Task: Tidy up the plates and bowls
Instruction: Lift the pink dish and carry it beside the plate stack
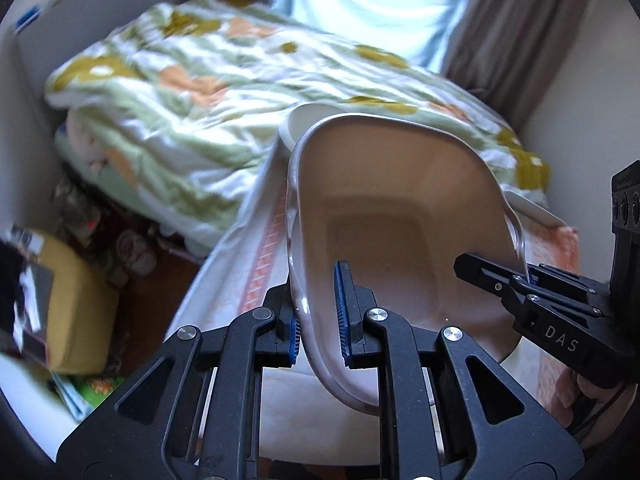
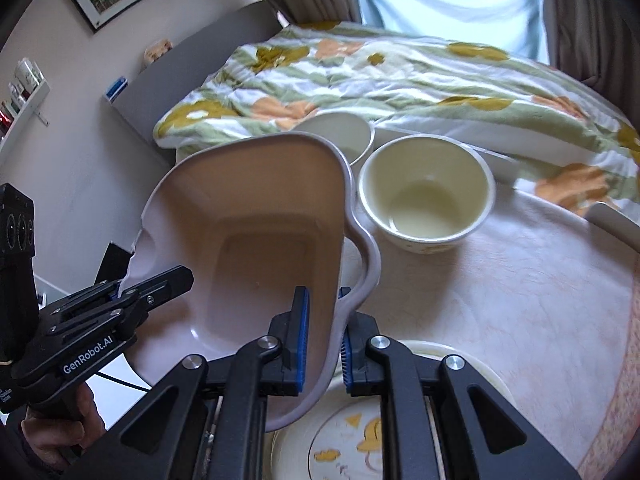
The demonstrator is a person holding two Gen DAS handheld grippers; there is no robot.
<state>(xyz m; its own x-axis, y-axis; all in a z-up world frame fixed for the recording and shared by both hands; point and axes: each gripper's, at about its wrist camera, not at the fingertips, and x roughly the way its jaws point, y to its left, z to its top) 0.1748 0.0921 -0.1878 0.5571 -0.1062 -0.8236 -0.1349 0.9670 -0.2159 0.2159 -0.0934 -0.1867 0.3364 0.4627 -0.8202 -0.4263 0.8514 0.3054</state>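
A large pinkish-beige square dish (image 1: pixel 400 216) with a grey rim is held tilted in the air by both grippers. My left gripper (image 1: pixel 318 320) is shut on its left rim. My right gripper (image 2: pixel 324 340) is shut on its right rim; it also shows in the left wrist view (image 1: pixel 520 280). The dish also shows in the right wrist view (image 2: pixel 256 232). Under it lies a cream plate with yellow flowers (image 2: pixel 360 440). A cream bowl (image 2: pixel 426 192) and a white bowl (image 2: pixel 344 132) stand behind on the bed.
A flowered quilt (image 2: pixel 400 76) is bunched across the far side of the bed. A peach-trimmed cover (image 2: pixel 520 300) lies under the dishes. A white tray edge (image 2: pixel 616 220) shows at right. A yellow box (image 1: pixel 76 304) and clutter sit on the floor at left.
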